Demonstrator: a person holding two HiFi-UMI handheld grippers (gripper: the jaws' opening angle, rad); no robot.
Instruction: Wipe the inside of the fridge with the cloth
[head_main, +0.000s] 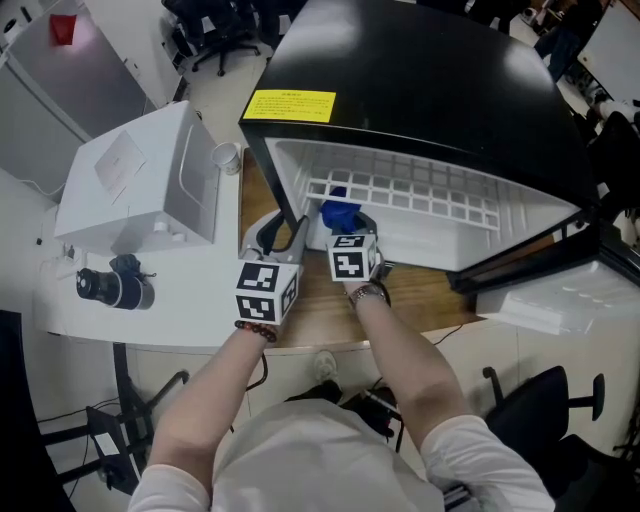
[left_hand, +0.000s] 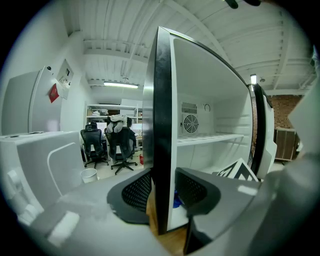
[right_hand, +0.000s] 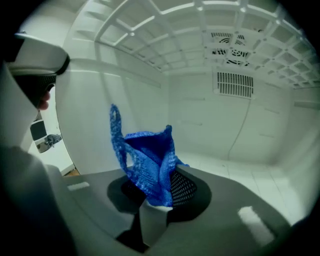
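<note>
A small black fridge (head_main: 430, 90) stands open on the desk, its inside white. My left gripper (head_main: 285, 232) straddles the front edge of the fridge's left side wall (left_hand: 162, 125); both pads lie against that wall, one on each face. My right gripper (head_main: 350, 225) reaches into the fridge mouth, low at the left. It is shut on a blue knitted cloth (right_hand: 147, 160), which stands up bunched from between the jaws (right_hand: 157, 192) above the white fridge floor (right_hand: 260, 175). A bit of the cloth (left_hand: 176, 200) shows behind the wall in the left gripper view.
A white wire shelf (head_main: 400, 195) spans the fridge above the cloth. The open door (head_main: 560, 290) hangs at the right. On the white table left of the fridge are a white box-shaped appliance (head_main: 140, 175), a paper cup (head_main: 226, 157) and a black lens-like object (head_main: 115, 287). Office chairs (left_hand: 107, 145) stand behind.
</note>
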